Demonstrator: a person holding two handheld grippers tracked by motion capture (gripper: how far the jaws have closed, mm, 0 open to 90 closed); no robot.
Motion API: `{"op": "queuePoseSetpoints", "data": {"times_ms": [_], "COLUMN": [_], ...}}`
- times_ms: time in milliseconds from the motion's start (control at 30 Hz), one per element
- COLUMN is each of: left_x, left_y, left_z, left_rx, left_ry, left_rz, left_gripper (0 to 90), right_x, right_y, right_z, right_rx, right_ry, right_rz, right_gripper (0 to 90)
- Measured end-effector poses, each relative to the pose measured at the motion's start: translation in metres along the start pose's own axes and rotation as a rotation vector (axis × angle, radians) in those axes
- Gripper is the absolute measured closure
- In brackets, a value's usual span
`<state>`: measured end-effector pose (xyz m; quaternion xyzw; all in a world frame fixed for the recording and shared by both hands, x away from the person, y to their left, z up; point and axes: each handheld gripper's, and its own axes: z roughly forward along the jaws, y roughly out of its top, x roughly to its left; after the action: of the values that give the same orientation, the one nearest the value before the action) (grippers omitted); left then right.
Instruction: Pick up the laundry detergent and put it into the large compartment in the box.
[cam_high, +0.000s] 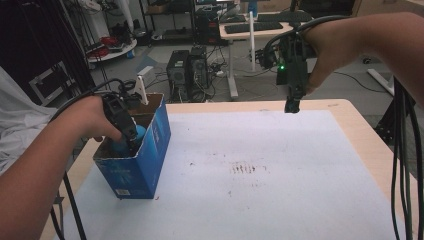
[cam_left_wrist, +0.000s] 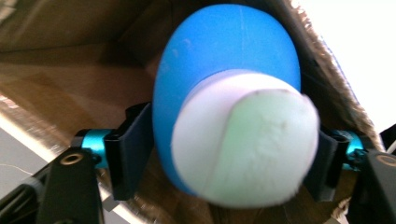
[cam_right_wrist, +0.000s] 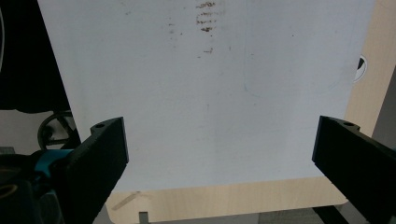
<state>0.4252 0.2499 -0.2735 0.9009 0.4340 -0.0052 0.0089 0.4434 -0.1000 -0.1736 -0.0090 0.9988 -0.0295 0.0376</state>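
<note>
- Trouble could start at the left claw (cam_high: 131, 136), which reaches down into the blue box (cam_high: 145, 160). A blue and white bottle (cam_left_wrist: 229, 107) sits between its jaws, cap end up.
- The jaws stand on both sides of the bottle. I cannot tell if they press it or just sit beside it.
- If the grip is loose, the bottle could slip and drop to the bottom of the box, or tip over sideways.
- The round, smooth body of the bottle could slide out from the flat pads if the claw lifts or tilts fast.
- The box wall is just beside the claw. A bump there could push the box along the surface (cam_high: 280, 165) or knock it over.
- The right claw (cam_high: 292, 106) hangs high and far off to the side, with jaws wide apart and nothing in them. It cannot steady the box from there.
</note>
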Motion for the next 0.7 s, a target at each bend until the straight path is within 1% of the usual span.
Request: {"op": "queuePoseSetpoints", "data": {"times_ms": [67, 100, 133, 200, 300, 333, 433, 500, 533, 567, 633, 667, 700], "left_x": [0.001, 0.001, 0.001, 0.002, 0.003, 0.003, 0.002, 0.002, 0.001, 0.002, 0.0, 0.0, -0.001], "left_y": [0.0, -0.002, -0.003, -0.004, -0.007, -0.007, -0.009, -0.01, -0.011, -0.011, -0.011, -0.011, -0.011], "left_z": [-0.002, -0.005, -0.006, -0.009, -0.016, -0.018, -0.026, -0.031, -0.034, -0.037, -0.043, -0.046, -0.047], "left_rx": [0.004, -0.001, -0.002, -0.004, 0.001, -0.007, -0.023, -0.018, -0.029, -0.022, -0.039, -0.035, -0.044], "left_ry": [0.004, -0.002, -0.003, 0.002, 0.01, 0.01, 0.017, 0.021, 0.023, 0.027, 0.026, 0.027, 0.028], "left_rz": [0.008, -0.003, -0.004, -0.003, 0.006, 0.001, 0.002, 0.009, 0.006, 0.02, 0.014, 0.022, 0.021], "left_gripper": [25.5, 25.5, 25.2, 23.9, 23.7, 23.4, 21.7, 21.4, 21.1, 20.7, 19.0, 19.0, 18.5], "right_x": [0.0, 0.0, 0.001, 0.001, 0.001, 0.0, 0.0, 0.001, 0.001, 0.001, 0.001, 0.002, 0.001], "right_y": [0.0, 0.0, 0.0, 0.0, -0.001, -0.001, -0.001, -0.001, -0.001, -0.001, -0.001, -0.001, -0.001], "right_z": [0.0, 0.0, -0.001, -0.001, -0.001, -0.001, -0.001, -0.002, -0.002, -0.003, -0.003, -0.003, -0.003], "right_rx": [-0.002, -0.002, 0.0, -0.006, -0.001, -0.004, -0.008, -0.004, -0.005, -0.005, -0.008, -0.005, -0.007], "right_ry": [0.0, -0.002, -0.002, -0.003, -0.003, -0.003, -0.005, -0.004, -0.003, -0.005, -0.005, -0.004, -0.005], "right_rz": [0.0, 0.0, 0.01, 0.007, 0.011, 0.0, 0.0, 0.009, 0.01, 0.009, 0.006, 0.008, 0.005], "right_gripper": [2.6, 2.6, 2.6, 2.6, 2.6, 2.6, 2.6, 2.6, 2.6, 2.6, 2.6, 2.6, 2.6]}}
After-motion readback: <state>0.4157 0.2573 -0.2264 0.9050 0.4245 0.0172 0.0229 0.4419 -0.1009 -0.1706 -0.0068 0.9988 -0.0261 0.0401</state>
